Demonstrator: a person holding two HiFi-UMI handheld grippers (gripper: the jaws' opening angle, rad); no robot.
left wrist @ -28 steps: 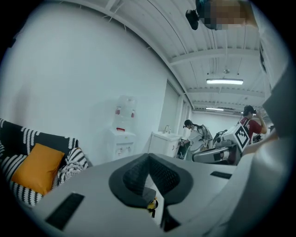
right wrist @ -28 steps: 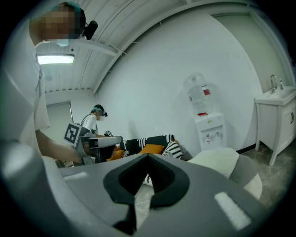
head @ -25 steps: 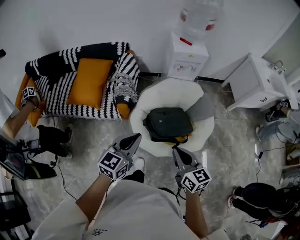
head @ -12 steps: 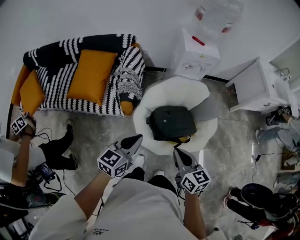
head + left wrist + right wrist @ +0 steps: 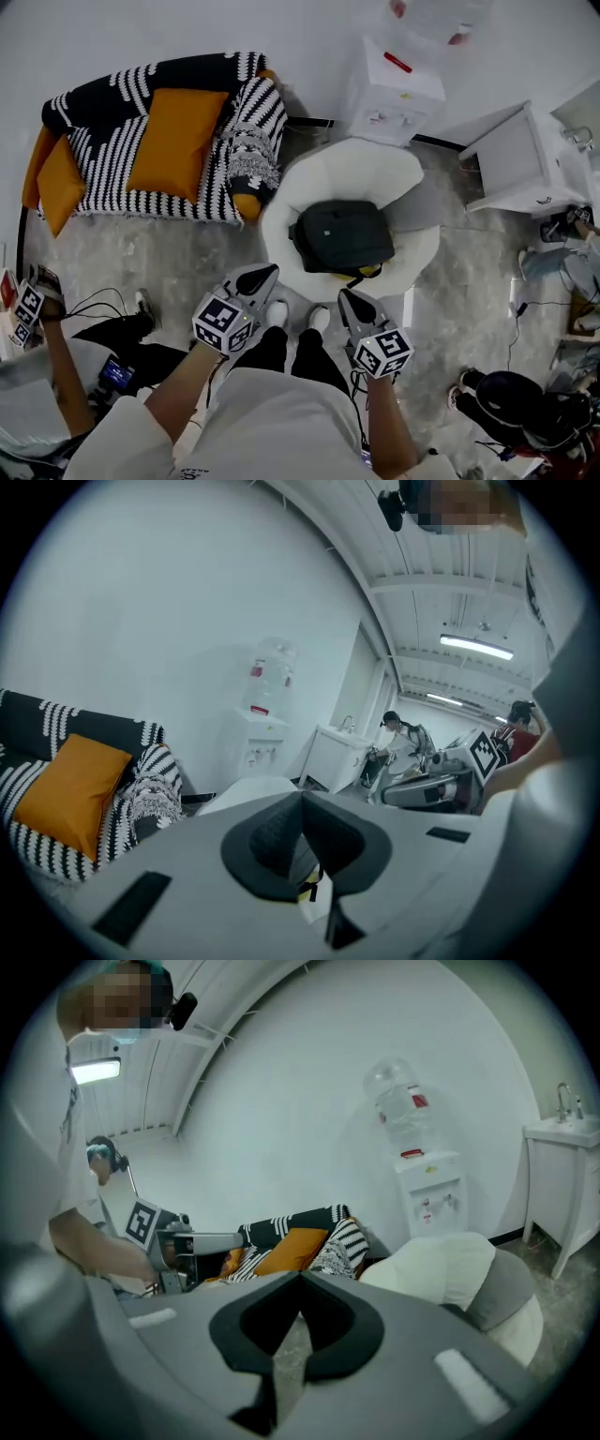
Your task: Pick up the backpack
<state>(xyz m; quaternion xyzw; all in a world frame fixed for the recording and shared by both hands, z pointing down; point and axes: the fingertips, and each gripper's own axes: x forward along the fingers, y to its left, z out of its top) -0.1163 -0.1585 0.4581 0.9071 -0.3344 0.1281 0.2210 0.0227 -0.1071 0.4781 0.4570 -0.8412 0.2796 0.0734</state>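
A black backpack lies flat on a white round cushioned seat in the middle of the head view. My left gripper is shut and empty; its tip stops just short of the seat's near-left rim. The right gripper is also shut and empty, close to the seat's front edge below the backpack. In the left gripper view the shut jaws aim over the white seat. From the right gripper view, shut jaws point left of the seat, with floor showing between the pads.
A black-and-white striped sofa with orange cushions stands left of the seat. Behind the seat are a water dispenser and a white cabinet. Another person's arm holding a marker cube is at far left, cables lie on the floor, and a dark bag sits lower right.
Both grippers have sunk a little and stay shut near the seat's front. My shoes now show between them. The other person at the left has moved down the picture.
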